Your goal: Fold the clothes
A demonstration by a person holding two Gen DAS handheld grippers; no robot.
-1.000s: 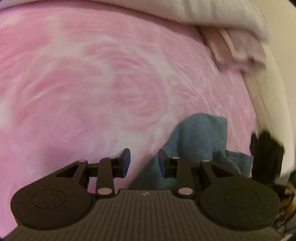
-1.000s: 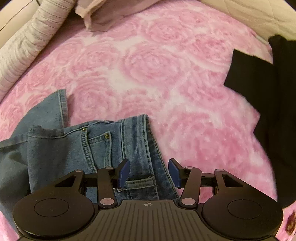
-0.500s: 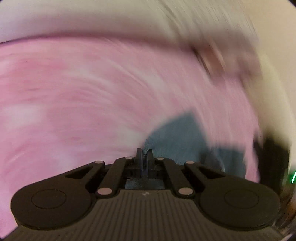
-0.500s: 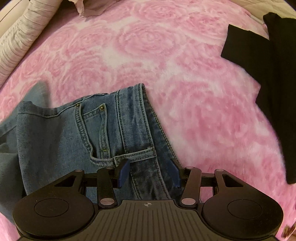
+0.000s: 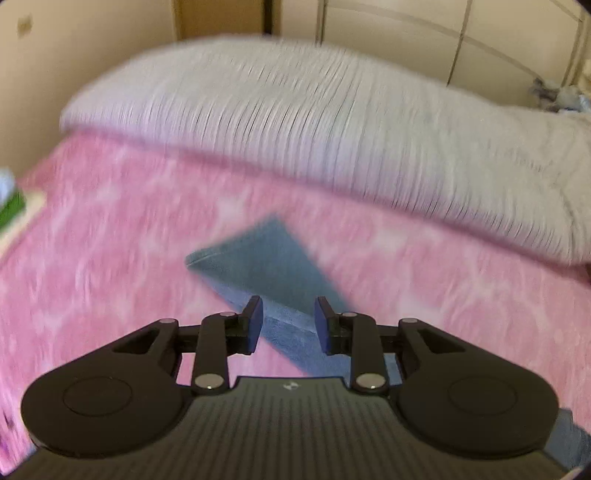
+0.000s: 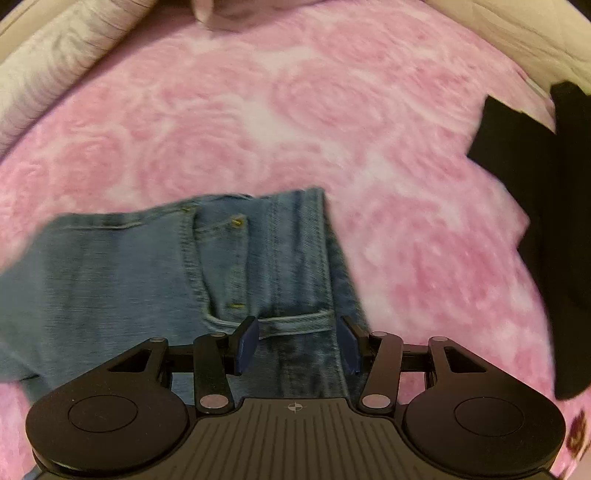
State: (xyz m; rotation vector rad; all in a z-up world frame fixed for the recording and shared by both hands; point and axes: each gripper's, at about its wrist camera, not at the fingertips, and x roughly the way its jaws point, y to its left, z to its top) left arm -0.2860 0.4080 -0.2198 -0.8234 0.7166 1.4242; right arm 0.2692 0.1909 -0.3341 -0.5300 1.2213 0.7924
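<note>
The jeans lie spread on the pink blanket. The right gripper hangs open over their waistband; the left gripper, jaws just reopened and empty, hovers above a denim leg.

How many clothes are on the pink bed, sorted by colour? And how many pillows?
Blue clothes: 1, the jeans, also seen as a leg end in the left wrist view
Black clothes: 1, the black garment
Pale pinkish clothes: 1, the garment at the top edge, blurred
Striped pillows: 1, the pillow
Total: 4
</note>
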